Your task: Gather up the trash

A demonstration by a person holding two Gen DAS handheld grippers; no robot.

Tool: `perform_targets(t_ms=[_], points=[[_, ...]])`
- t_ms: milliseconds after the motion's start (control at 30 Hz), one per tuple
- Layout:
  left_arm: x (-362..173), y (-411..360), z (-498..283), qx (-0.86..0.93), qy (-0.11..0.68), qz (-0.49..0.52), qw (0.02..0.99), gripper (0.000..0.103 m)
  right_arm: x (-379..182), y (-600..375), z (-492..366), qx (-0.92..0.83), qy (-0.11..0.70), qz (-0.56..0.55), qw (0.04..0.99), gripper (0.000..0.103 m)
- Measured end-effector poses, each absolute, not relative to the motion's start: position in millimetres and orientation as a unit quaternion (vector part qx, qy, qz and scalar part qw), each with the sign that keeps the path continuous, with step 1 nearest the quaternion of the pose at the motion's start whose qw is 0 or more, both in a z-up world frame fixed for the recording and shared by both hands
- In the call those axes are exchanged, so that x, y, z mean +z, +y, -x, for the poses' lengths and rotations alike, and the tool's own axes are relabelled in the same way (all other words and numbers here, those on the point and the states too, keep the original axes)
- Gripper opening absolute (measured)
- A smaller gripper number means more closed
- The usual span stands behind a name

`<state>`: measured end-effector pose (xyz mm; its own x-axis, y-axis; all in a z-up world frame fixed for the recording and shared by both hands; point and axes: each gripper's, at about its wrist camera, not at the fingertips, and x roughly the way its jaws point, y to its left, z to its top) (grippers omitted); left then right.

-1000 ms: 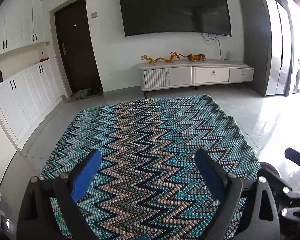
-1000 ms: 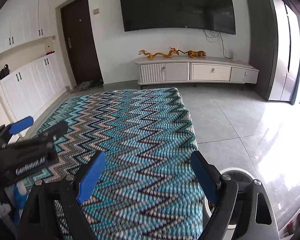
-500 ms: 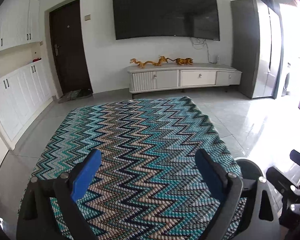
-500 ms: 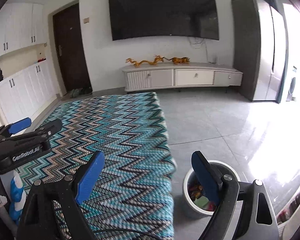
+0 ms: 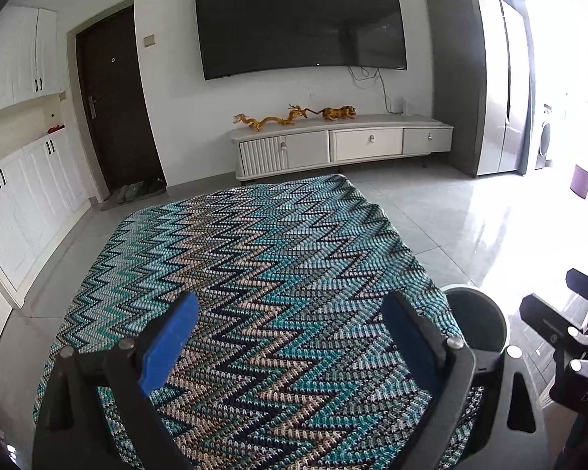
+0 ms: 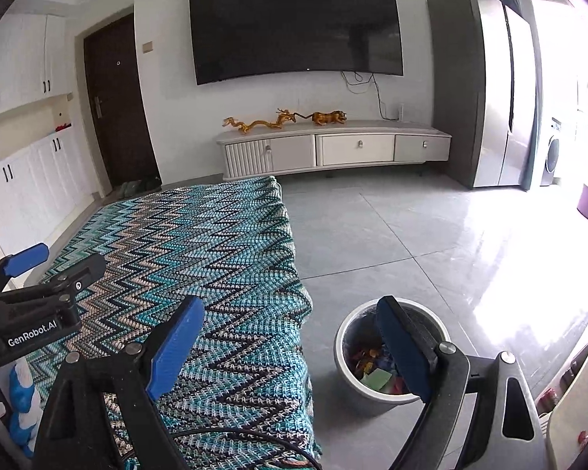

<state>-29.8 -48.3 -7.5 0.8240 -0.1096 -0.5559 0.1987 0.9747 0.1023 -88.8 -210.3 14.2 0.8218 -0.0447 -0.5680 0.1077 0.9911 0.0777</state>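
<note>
A white trash bin (image 6: pixel 388 352) stands on the floor beside the right edge of a table covered by a blue zigzag cloth (image 6: pixel 200 258). Colourful wrappers lie inside it. In the left wrist view the bin (image 5: pixel 476 321) peeks out past the cloth (image 5: pixel 262 274). My right gripper (image 6: pixel 290 333) is open and empty, above the cloth's right edge and the bin. My left gripper (image 5: pixel 290 329) is open and empty over the cloth; it also shows in the right wrist view (image 6: pixel 39 286). No loose trash shows on the cloth.
A TV cabinet (image 6: pixel 333 149) with gold figurines stands at the far wall under a wall TV (image 6: pixel 294 23). A grey fridge (image 6: pixel 490 90) stands at the right, white cupboards (image 5: pixel 27 180) at the left. Grey floor tiles (image 6: pixel 431 235) spread to the right.
Both grippers have drifted right and pulled back. The bin has come into full view under my right gripper and into view at the right edge for the left. Both stayed open.
</note>
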Motion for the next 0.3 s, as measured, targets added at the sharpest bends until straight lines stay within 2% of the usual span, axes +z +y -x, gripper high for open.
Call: perform_targets(t_ms=[300], points=[[-17,-50,20,-0.076,0.296,-0.091,0.948,0.095,6,-212,78,-0.044,0.297,-0.055,0.952,0.089]])
